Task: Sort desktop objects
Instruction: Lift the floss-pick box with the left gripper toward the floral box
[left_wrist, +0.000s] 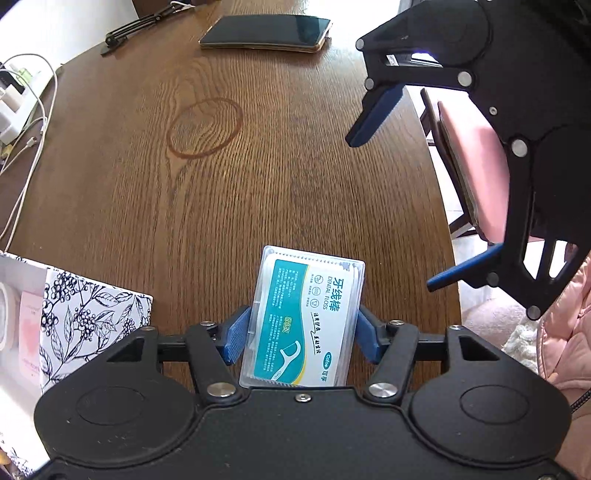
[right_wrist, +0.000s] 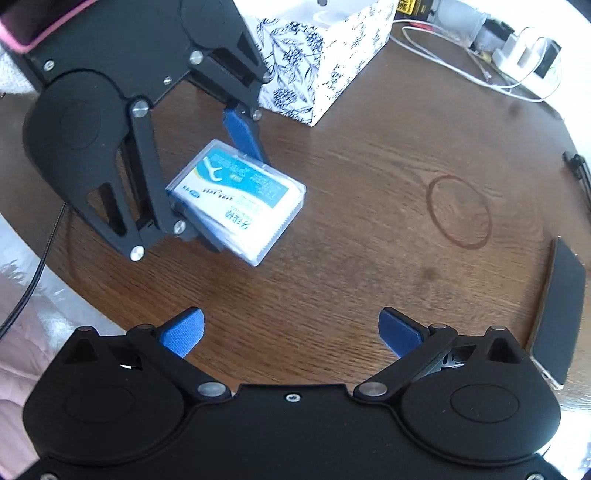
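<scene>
The left gripper (left_wrist: 301, 332) sits at six o'clock in its own view, its blue fingers (left_wrist: 236, 338) drawn in and pressed against both long sides of the floss box (left_wrist: 303, 317), which is lifted clear of the wood and tilted in the right wrist view. The right gripper (right_wrist: 291, 332) has its jaws spread wide with nothing between its fingertips (right_wrist: 184, 330). In the left wrist view it hangs at two o'clock, its body angled downward and its two blue fingers well apart.
</scene>
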